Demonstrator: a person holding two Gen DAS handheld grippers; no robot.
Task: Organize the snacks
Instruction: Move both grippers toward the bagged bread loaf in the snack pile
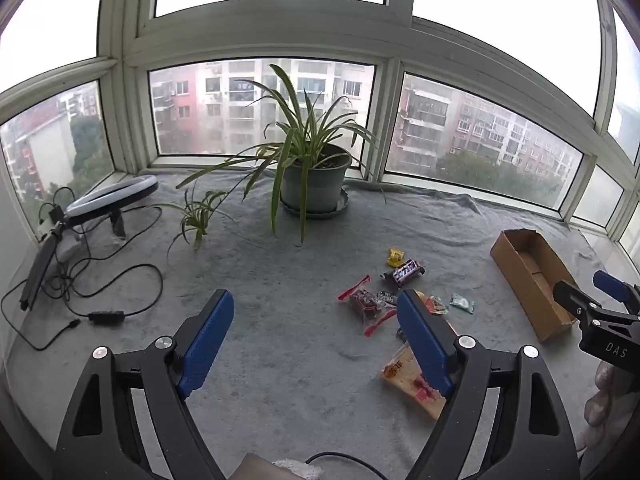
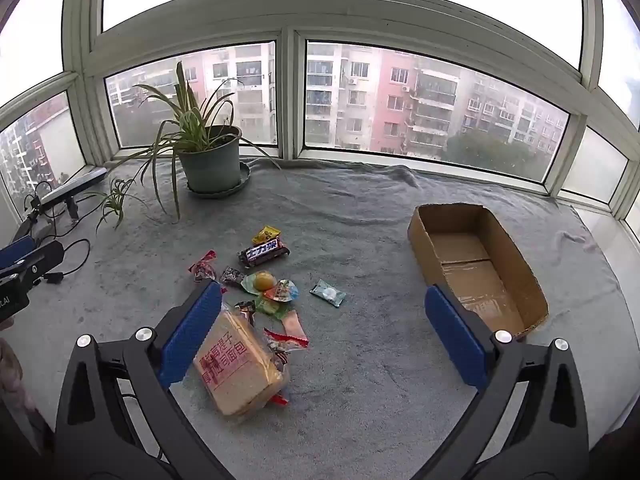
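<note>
Cardboard box, one; potted plant, one; both tools, left and right, spread, holding nothing.

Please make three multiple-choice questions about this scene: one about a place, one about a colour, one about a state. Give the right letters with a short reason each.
1. Where is the cardboard box relative to the snack pile?
A. To its right
B. To its left
C. On top of it

2. What colour are the pads of the right hand-held gripper?
A. Red
B. Blue
C. White

3. What is in the cardboard box?
A. Several snacks
B. The potted plant
C. Nothing

Answers:
1 A: in the right wrist view the box lies right of the snacks.
2 B: both pads are blue.
3 C: its bare bottom shows.
</note>
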